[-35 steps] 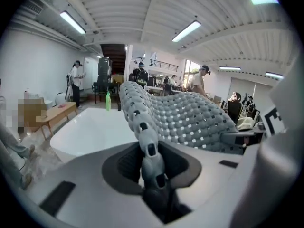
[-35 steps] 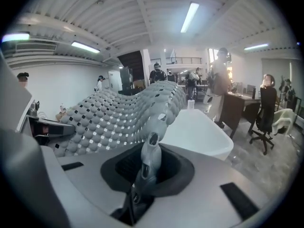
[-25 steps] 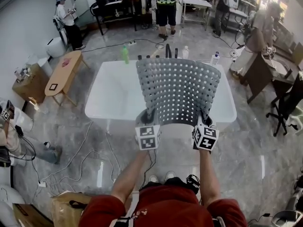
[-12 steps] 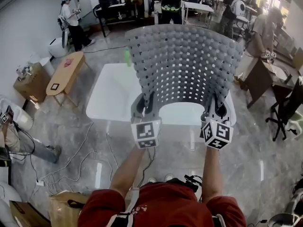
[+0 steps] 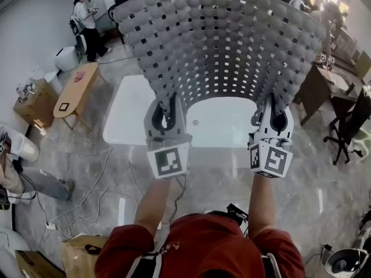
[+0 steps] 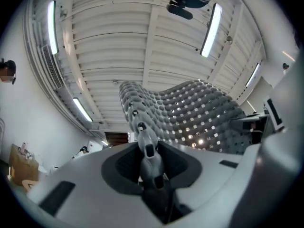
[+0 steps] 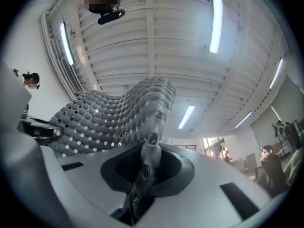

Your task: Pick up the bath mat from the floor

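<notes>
The grey perforated bath mat hangs spread out in the air in front of me, filling the top of the head view. My left gripper is shut on the mat's near left corner, and my right gripper is shut on its near right corner. In the left gripper view the mat rises from the closed jaws toward the ceiling. The right gripper view shows the mat pinched the same way, curving off to the left. Both grippers point upward.
A white bathtub stands on the marble floor below the mat. A small wooden table and cardboard boxes are at the left. Cables trail over the floor. People stand at the back; desks and chairs are at the right.
Both grippers have risen with the mat held between them. The mat has swung up from lying over the tub's near edge to hanging high and covers the far room.
</notes>
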The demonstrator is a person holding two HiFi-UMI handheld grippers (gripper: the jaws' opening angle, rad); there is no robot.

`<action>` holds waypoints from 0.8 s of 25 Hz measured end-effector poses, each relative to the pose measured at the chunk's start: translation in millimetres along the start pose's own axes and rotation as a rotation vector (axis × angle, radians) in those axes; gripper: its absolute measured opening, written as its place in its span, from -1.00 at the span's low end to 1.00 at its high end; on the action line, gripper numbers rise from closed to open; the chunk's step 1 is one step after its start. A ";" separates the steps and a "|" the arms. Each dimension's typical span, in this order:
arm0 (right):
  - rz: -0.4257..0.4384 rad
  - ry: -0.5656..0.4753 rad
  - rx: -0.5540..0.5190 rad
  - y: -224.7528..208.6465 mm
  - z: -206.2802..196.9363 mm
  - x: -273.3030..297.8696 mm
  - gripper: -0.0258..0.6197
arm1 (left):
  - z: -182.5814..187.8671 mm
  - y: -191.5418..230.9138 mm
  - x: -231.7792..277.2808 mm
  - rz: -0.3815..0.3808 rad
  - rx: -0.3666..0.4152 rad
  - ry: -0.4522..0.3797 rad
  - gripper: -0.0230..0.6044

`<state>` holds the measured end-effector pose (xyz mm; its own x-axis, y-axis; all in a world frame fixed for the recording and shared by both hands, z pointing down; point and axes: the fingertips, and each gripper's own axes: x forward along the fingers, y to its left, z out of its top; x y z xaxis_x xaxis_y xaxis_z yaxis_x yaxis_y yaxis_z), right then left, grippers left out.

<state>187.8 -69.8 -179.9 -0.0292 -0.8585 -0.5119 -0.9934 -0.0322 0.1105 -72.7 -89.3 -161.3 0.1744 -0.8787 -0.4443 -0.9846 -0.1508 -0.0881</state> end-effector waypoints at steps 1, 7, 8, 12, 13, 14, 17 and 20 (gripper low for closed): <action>-0.004 -0.011 -0.001 1.7 2.6 -2.9 -0.74 | 1.6 2.9 -1.8 0.007 0.004 -0.008 -0.60; -0.015 -0.024 0.003 2.3 -1.4 -15.5 -0.74 | 1.4 1.3 -13.0 0.029 0.030 -0.045 -0.60; -0.012 -0.020 0.006 1.7 -2.4 -15.4 -0.74 | 1.5 0.2 -13.1 0.031 0.036 -0.046 -0.60; -0.017 0.003 0.015 2.3 -6.0 -11.1 -0.74 | 1.8 2.0 -10.5 0.035 0.041 -0.047 -0.60; -0.018 0.008 0.026 2.1 -7.8 -10.8 -0.74 | 1.2 2.3 -10.5 0.035 0.039 -0.045 -0.60; -0.017 0.014 0.041 1.9 -9.7 -10.4 -0.74 | 0.7 2.6 -10.4 0.034 0.039 -0.043 -0.60; -0.019 0.032 0.072 3.9 -13.3 -7.0 -0.74 | 1.3 6.7 -8.2 0.035 0.043 -0.045 -0.60; -0.025 0.031 0.061 7.7 -13.8 -6.1 -0.74 | 0.7 11.8 -8.9 0.034 0.041 -0.044 -0.60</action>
<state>181.9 -71.8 -164.1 -0.0013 -0.8733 -0.4872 -0.9987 -0.0238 0.0454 -85.9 -82.9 -159.0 0.1422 -0.8620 -0.4866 -0.9889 -0.1019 -0.1085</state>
